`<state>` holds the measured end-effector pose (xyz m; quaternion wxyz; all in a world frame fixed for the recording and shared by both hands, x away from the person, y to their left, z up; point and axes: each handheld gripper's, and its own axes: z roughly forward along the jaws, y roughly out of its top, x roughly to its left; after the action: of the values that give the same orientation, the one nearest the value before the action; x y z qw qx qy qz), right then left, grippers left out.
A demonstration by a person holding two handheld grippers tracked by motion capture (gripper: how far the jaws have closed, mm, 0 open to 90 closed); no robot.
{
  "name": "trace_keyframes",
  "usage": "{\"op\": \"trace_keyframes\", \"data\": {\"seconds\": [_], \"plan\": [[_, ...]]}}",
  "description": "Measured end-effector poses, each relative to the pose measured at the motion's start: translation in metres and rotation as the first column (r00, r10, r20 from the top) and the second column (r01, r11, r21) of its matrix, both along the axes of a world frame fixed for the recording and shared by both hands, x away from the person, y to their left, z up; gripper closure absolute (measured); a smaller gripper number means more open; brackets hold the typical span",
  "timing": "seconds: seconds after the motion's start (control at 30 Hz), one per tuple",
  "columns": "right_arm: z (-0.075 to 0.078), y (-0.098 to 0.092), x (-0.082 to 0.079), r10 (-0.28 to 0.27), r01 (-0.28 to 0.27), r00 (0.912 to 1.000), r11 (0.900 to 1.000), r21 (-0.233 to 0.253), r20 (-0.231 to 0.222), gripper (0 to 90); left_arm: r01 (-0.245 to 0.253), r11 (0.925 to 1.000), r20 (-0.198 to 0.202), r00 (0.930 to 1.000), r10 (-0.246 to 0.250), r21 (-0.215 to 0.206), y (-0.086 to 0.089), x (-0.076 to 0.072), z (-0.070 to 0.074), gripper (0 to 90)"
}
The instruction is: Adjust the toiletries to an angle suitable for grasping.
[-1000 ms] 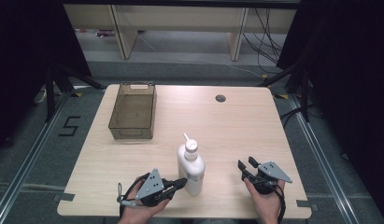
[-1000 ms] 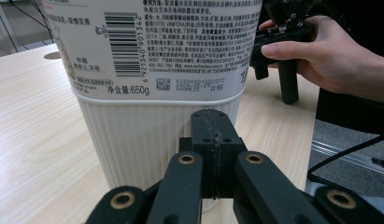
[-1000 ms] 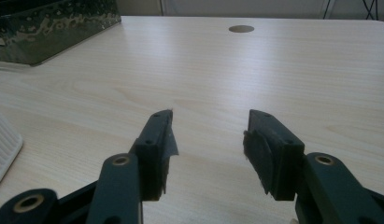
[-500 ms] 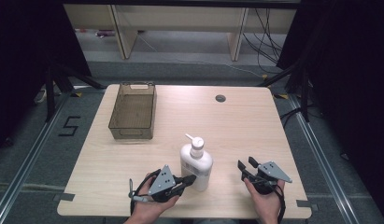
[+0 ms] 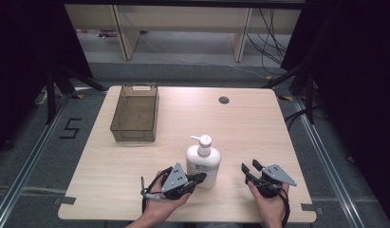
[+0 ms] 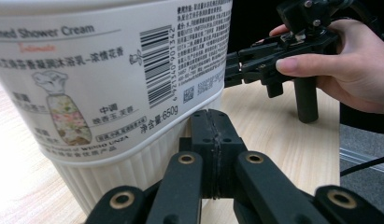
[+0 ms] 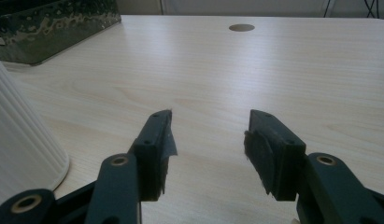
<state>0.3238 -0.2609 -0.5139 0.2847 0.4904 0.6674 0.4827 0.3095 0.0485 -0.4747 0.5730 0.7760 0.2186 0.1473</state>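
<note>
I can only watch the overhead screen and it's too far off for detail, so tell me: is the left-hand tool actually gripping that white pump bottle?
Observer: No. In the left gripper view, the left gripper has its jaws shut flat against each other, with the tip right by the ribbed base of the bottle.
Visitor: What's in the bottle?
Observer: Its label reads "Shower Cream".
Visitor: And the other tool?
Observer: The right gripper is open, with bare table between its jaws.
</note>
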Motion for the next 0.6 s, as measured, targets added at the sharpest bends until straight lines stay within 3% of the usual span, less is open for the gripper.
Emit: {"op": "trace_keyframes", "data": {"seconds": [0.37,0.47,0.53,0.6], "plan": [[-0.0008,-0.0001,0.0009,0.01,-0.01,0.9999,1.0,0.004,0.009,50.2,-0.009,0.9998,0.002,1.0,0.009,-0.015,-0.0038,0.0031,-0.0013,89.3],[-0.0008,-0.0001,0.0009,0.009,-0.009,0.9999,1.0,0.005,0.01,49.9,-0.011,0.9999,0.002,0.9999,0.011,-0.002,-0.0037,0.0033,-0.0009,89.1],[0.0005,-0.0006,-0.0004,0.004,-0.004,1.0,1.0,-0.004,-0.009,49.7,-0.012,0.9998,0.002,0.9999,0.012,-0.014,-0.0044,0.0026,-0.0014,88.1],[-0.0001,0.0012,-0.001,-0.008,0.008,1.0,1.0,0.017,-0.001,49.3,-0.014,0.9999,0.009,0.9999,0.014,-0.001,-0.0028,0.0007,-0.0004,86.3]]}}
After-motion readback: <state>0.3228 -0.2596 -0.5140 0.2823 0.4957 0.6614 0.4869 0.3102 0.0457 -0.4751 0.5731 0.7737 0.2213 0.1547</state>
